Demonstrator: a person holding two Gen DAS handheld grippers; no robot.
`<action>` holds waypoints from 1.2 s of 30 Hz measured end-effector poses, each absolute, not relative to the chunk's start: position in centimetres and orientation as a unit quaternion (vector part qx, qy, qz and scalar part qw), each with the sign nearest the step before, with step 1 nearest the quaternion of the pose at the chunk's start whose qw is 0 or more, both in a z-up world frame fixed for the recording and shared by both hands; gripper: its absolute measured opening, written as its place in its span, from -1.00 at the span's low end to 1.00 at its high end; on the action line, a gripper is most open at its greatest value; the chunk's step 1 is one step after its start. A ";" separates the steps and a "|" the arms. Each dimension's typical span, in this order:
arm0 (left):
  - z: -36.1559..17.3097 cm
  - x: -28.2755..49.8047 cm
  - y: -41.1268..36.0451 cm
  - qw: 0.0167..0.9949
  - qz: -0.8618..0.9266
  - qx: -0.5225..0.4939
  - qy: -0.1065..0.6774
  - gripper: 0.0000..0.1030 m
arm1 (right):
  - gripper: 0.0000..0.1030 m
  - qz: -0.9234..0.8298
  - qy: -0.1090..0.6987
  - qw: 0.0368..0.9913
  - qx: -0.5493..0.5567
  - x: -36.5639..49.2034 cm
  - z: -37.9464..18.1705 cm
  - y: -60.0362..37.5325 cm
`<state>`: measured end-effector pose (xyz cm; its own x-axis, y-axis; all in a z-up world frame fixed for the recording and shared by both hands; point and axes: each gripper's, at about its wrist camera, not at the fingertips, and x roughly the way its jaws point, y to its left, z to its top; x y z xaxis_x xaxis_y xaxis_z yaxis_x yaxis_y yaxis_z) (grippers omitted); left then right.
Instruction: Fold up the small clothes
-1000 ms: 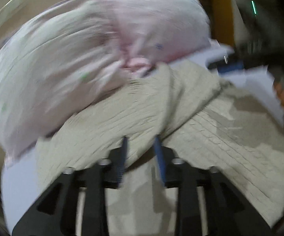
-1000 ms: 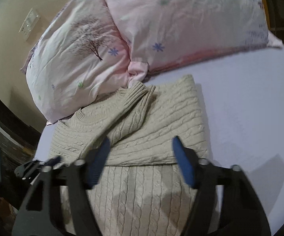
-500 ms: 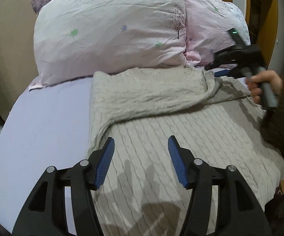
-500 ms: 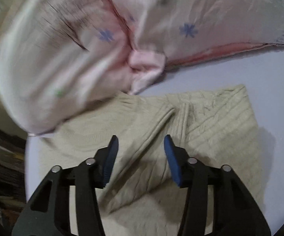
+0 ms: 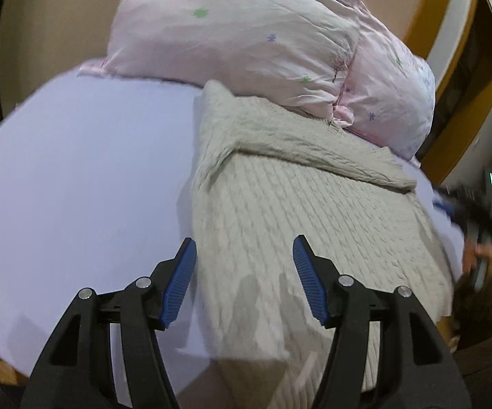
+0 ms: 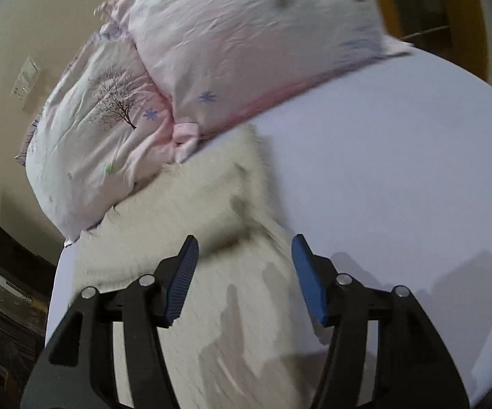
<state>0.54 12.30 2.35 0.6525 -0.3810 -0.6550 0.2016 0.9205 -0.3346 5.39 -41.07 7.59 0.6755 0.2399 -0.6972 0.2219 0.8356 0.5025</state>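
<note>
From the left wrist: one cream cable-knit sweater (image 5: 307,211) lies flat on the lavender bed sheet (image 5: 75,187), its top edge touching two pink pillows (image 5: 246,37), a sleeve folded across the chest. The left tongs (image 5: 244,272) hang spread apart and empty above the sweater's lower left edge. Thick, soft and limp, the knit looks likely to sag and stretch if lifted by one point; the hem corners seem the soundest hold. The right tongs (image 5: 477,211) show blurred at the far side.

From the right wrist: the same single sweater (image 6: 212,238), blurred, below two pillows (image 6: 232,41). The right tongs (image 6: 244,272) hover released, holding nothing, over its right edge.
</note>
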 end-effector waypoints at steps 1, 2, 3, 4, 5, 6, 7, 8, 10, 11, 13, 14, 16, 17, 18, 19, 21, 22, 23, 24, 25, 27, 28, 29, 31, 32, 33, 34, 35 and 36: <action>2.0 0.2 12.7 0.898 -0.166 -0.129 0.387 0.17 | 0.12 0.012 0.409 0.862 0.300 3.3 7.0 -41.8; 1.6 -0.4 13.1 0.893 -0.173 -0.144 0.390 0.17 | 0.11 0.018 0.418 0.854 0.309 2.2 6.7 -42.5; 1.3 -0.8 13.3 0.888 -0.179 -0.157 0.393 0.17 | 0.10 0.025 0.429 0.845 0.318 0.9 6.0 -42.8; 1.1 -1.2 13.5 0.885 -0.184 -0.166 0.395 0.17 | 0.06 0.030 0.438 0.838 0.324 0.3 5.5 -42.8; 0.8 -1.9 13.7 0.881 -0.195 -0.179 0.393 0.17 | -0.05 0.041 0.447 0.831 0.329 -0.9 5.0 -42.7; 0.7 -2.4 13.7 0.878 -0.202 -0.185 0.392 0.17 | -0.09 0.051 0.442 0.832 0.331 -1.8 5.0 -42.5; 0.6 -2.7 13.7 0.877 -0.207 -0.188 0.391 0.17 | -0.11 0.061 0.445 0.829 0.333 -2.4 5.0 -42.4; 0.6 -3.3 13.5 0.874 -0.215 -0.195 0.390 0.17 | -0.18 0.081 0.449 0.823 0.338 -3.0 4.9 -42.1; 0.4 -4.4 13.3 0.867 -0.231 -0.208 0.388 0.15 | -0.25 0.123 0.458 0.809 0.347 -3.6 4.5 -41.0; 0.3 -4.8 13.3 0.865 -0.237 -0.214 0.388 0.13 | -0.25 0.143 0.459 0.804 0.350 -4.0 4.3 -40.4; 0.0 -5.8 13.2 0.858 -0.246 -0.228 0.389 0.01 | -0.25 0.170 0.461 0.796 0.354 -4.3 4.3 -39.8; -0.3 -6.1 13.2 0.852 -0.250 -0.238 0.393 -0.16 | -0.31 0.194 0.467 0.782 0.364 -4.5 4.0 -39.6; -1.0 -6.5 13.0 0.833 -0.264 -0.264 0.409 -0.51 | -0.62 0.225 0.484 0.759 0.373 -4.6 3.3 -38.8; -1.4 -6.5 12.8 0.824 -0.269 -0.274 0.418 -0.68 | -0.86 0.239 0.489 0.750 0.376 -4.7 3.0 -38.4; -1.5 -6.4 12.5 0.819 -0.271 -0.275 0.425 -0.77 | -0.85 0.252 0.483 0.744 0.386 -4.6 3.1 -38.2; -1.5 -6.2 12.3 0.817 -0.273 -0.274 0.427 -0.78 | -0.86 0.265 0.470 0.743 0.396 -4.6 3.4 -38.1; -0.5 -5.6 12.1 0.815 -0.287 -0.277 0.420 -0.83 | -0.87 0.288 0.427 0.746 0.421 -3.9 5.1 -38.7; 0.6 -5.0 12.1 0.818 -0.295 -0.276 0.410 -0.84 | -0.87 0.298 0.403 0.751 0.430 -3.4 6.2 -39.1; 1.6 -4.4 12.2 0.824 -0.298 -0.271 0.399 -0.85 | -0.87 0.303 0.377 0.761 0.433 -2.4 7.8 -39.6; 2.8 -3.6 12.3 0.832 -0.298 -0.264 0.387 -0.85 | -0.87 0.301 0.358 0.771 0.431 -1.1 9.2 -39.9; 4.5 -2.0 12.4 0.846 -0.294 -0.252 0.367 -0.85 | -0.87 0.299 0.343 0.779 0.431 0.3 10.3 -40.3; 6.7 1.3 12.4 0.868 -0.274 -0.238 0.338 -0.85 | -0.87 0.289 0.311 0.797 0.430 4.1 12.3 -41.0; 7.6 3.7 12.3 0.878 -0.261 -0.237 0.324 -0.85 | -0.87 0.281 0.300 0.803 0.432 6.1 12.6 -41.4; 8.1 5.7 12.3 0.883 -0.251 -0.239 0.317 -0.85 | -0.87 0.267 0.293 0.805 0.442 8.8 12.6 -41.6; 8.2 10.8 12.0 0.891 -0.220 -0.242 0.314 -0.85 | -0.87 0.236 0.295 0.796 0.473 13.0 11.0 -42.3; 7.9 13.2 11.7 0.894 -0.203 -0.241 0.319 -0.85 | -0.87 0.208 0.309 0.789 0.489 15.5 9.6 -42.6; 7.2 16.1 11.4 0.895 -0.183 -0.238 0.330 -0.85 | -0.87 0.181 0.324 0.784 0.497 17.4 8.2 -42.7; 5.9 19.2 11.1 0.892 -0.159 -0.237 0.350 -0.85 | -0.87 0.155 0.341 0.780 0.502 19.1 6.7 -42.7; 4.9 21.0 10.8 0.888 -0.145 -0.237 0.366 -0.85 | -0.87 0.127 0.365 0.768 0.511 20.3 4.8 -42.8; 3.9 22.4 10.8 0.881 -0.135 -0.243 0.384 -0.85 | -0.87 0.114 0.382 0.754 0.522 21.0 3.6 -42.8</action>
<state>22.40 10.79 3.91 0.6689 -0.4244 -0.6103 0.0520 0.8457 -0.5312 20.97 -42.77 3.56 0.6823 0.5708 -0.4567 0.2268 0.4287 0.8745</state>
